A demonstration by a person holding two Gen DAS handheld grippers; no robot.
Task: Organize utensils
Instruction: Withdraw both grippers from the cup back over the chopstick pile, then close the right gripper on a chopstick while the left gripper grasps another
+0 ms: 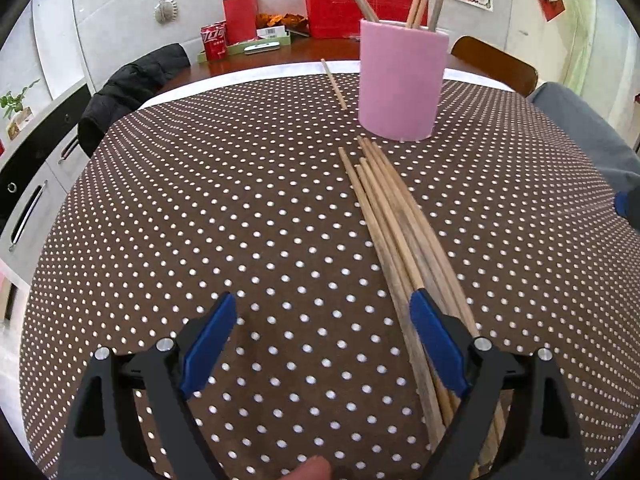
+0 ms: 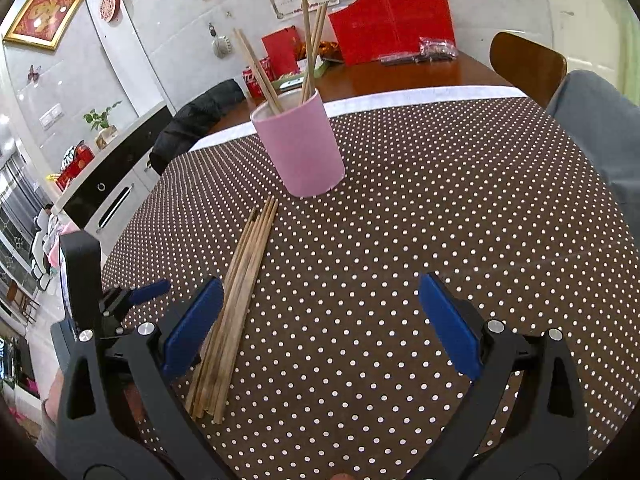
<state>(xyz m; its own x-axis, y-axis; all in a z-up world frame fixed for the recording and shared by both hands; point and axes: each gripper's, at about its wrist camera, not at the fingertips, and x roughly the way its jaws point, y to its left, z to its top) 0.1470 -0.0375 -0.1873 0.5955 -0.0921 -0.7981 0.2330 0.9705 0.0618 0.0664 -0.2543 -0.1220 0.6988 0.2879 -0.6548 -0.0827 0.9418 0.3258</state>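
1. Your left tool point(image 1: 322, 316), black-framed with blue pads, sits nearest the lens with its fingers spread wide and nothing between them; only the brown cloth with white polka dots point(image 1: 200, 220) that covers the bench shows in the gap.
2. Its right pad point(image 1: 436, 344) overlaps the near ends of the bundle of bare wooden chopsticks point(image 1: 392, 216) lying on the cloth; you cannot tell from this view whether it touches them.
3. Your right tool point(image 2: 320, 320), of the same build, is likewise wide apart and holds nothing.
4. Its left pad point(image 2: 192, 324) stands just beside the same bundle point(image 2: 244, 272), which runs past it on the outer side.
5. The bundle lies flat, its far tips pointing toward the pink cylindrical holder point(image 1: 400, 80) and stopping just short of its base.
6. That holder point(image 2: 300, 144) stands upright on the cloth and already carries several wooden chopsticks point(image 2: 308, 48), leaning against its rim.
7. One single wooden chopstick point(image 1: 334, 84) lies apart on the cloth, left of the holder.
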